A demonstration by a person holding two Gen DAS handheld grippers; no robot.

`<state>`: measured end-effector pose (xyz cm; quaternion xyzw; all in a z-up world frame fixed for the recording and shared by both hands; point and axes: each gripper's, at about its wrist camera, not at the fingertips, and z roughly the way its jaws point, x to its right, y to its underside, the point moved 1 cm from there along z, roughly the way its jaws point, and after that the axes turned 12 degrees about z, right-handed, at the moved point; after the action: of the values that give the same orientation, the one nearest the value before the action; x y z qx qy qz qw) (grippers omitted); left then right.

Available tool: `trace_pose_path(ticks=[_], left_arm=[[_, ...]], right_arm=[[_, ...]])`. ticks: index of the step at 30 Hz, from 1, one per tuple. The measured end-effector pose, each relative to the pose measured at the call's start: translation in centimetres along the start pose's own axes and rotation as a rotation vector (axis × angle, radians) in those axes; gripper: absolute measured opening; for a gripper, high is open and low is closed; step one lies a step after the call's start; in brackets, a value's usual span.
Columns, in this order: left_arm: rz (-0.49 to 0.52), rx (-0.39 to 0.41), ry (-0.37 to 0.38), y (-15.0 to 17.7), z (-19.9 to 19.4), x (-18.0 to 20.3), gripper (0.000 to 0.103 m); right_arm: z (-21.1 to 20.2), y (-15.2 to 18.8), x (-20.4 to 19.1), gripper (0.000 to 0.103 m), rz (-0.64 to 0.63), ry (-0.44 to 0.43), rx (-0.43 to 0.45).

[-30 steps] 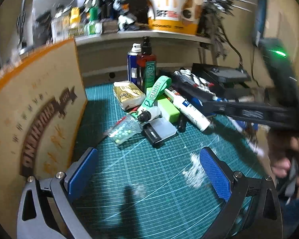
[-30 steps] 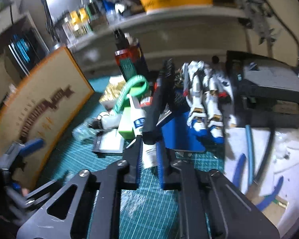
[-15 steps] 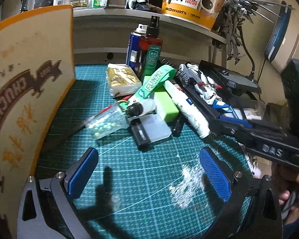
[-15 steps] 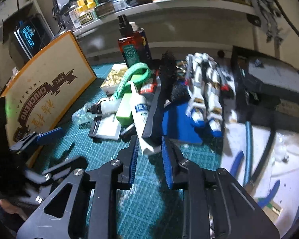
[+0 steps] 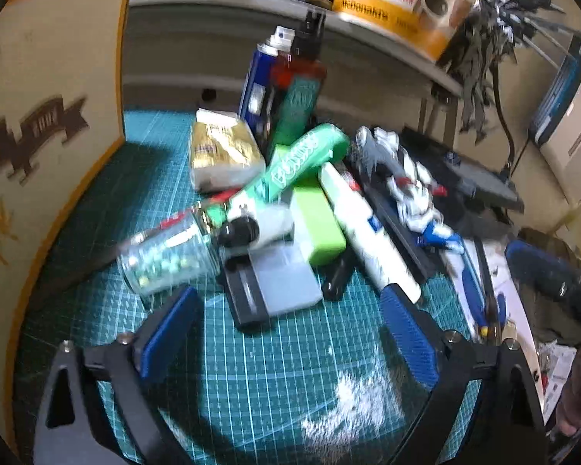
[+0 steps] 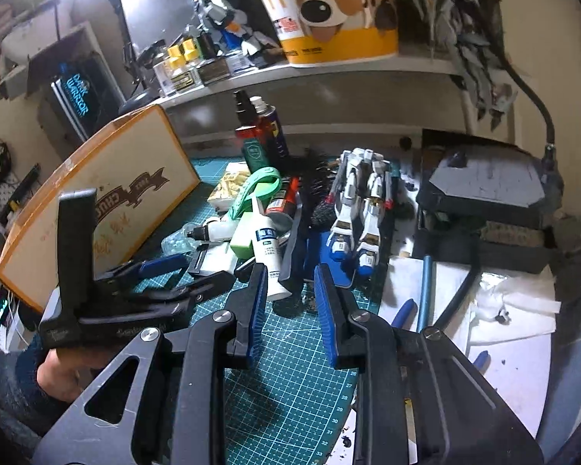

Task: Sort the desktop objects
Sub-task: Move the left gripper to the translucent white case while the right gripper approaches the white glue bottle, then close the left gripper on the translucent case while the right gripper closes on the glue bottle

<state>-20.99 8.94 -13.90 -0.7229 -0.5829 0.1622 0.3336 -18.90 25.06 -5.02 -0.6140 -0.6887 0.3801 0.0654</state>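
Right now my left tongs (image 5: 286, 333) are spread wide and hold nothing, hovering low over the green cutting mat (image 5: 275, 379) just short of the pile. My right tongs (image 6: 290, 302) are parted by a narrow gap, also with nothing in them, with the end of the white tube (image 6: 267, 248) just ahead of the tips. Beyond them the desk things lie heaped together in the middle of the tabletop: a small glass jar of beads (image 5: 170, 255) on its side, a clear flat case (image 5: 286, 275), a green block (image 5: 317, 228), a green strap (image 5: 306, 155) draped across them, a yellow packet (image 5: 222, 155), two spray bottles (image 5: 286, 89) standing behind, and a white toy robot (image 6: 360, 209) lying to the right. As I judge it, the sorting is far from finished, since these things overlap one another in one jumble.
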Motion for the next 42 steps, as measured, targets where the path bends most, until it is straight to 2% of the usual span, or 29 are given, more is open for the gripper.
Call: trace_pose_path(ticks=[3, 5, 6, 7, 10, 13, 14, 15, 18, 19, 23, 27, 33, 37, 42], left_arm=[[0.022, -0.019, -0.032, -0.3, 0.4, 0.2, 0.08], [0.042, -0.032, -0.068, -0.4, 0.5, 0.3, 0.068], [0.053, -0.037, -0.085, -0.4, 0.5, 0.3, 0.058], [0.063, -0.039, -0.087, -0.5, 0.5, 0.1, 0.052], [0.077, -0.042, -0.06, -0.6, 0.6, -0.5, 0.047], [0.109, -0.058, -0.059, -0.8, 0.7, -0.3, 0.049], [0.129, -0.065, -0.066, -0.8, 0.8, 0.0, 0.054], [0.15, -0.074, -0.075, -0.7, 1.0, 0.4, 0.064], [0.225, -0.099, -0.127, -0.5, 1.8, 2.0, 0.073], [0.25, -0.113, -0.155, -0.5, 2.2, 2.6, 0.073], [0.212, -0.101, -0.14, -0.5, 2.0, 2.1, 0.071], [0.207, -0.095, -0.11, 0.2, 0.9, 1.3, 0.055], [0.2, -0.085, -0.066, 1.4, -0.7, 0.1, 0.054], [0.207, -0.079, -0.046, 2.4, -1.9, -0.2, 0.054], [0.244, -0.042, -0.067, 2.4, -3.2, 0.6, 0.054]], right_arm=[[0.4, 0.1, -0.2, 0.024, -0.006, -0.005, -0.009], [0.6, 0.2, 0.0, 0.024, -0.002, -0.011, -0.013], [0.6, 0.2, 0.0, 0.024, 0.0, -0.014, -0.014], [0.5, 0.3, 0.1, 0.024, 0.001, -0.014, -0.014], [0.3, 0.4, 0.1, 0.025, -0.002, -0.012, -0.012], [0.1, 0.6, -0.1, 0.028, -0.018, -0.015, -0.013], [0.1, 0.6, -0.1, 0.029, -0.02, -0.015, -0.013], [0.2, 0.6, -0.1, 0.031, -0.018, -0.015, -0.014], [0.2, 0.5, 0.0, 0.031, -0.009, -0.019, -0.012], [0.2, 0.5, 0.0, 0.031, -0.008, -0.017, -0.012], [0.0, 0.6, -0.2, 0.031, -0.007, -0.015, -0.012], [-0.4, 0.6, -0.5, 0.031, -0.018, -0.009, -0.01], [-0.4, 0.6, -1.0, 0.031, -0.032, -0.017, -0.009], [1.3, 0.5, -1.8, 0.031, -0.061, -0.014, -0.034], [5.0, -0.2, -2.7, 0.031, -0.105, 0.059, -0.073]])
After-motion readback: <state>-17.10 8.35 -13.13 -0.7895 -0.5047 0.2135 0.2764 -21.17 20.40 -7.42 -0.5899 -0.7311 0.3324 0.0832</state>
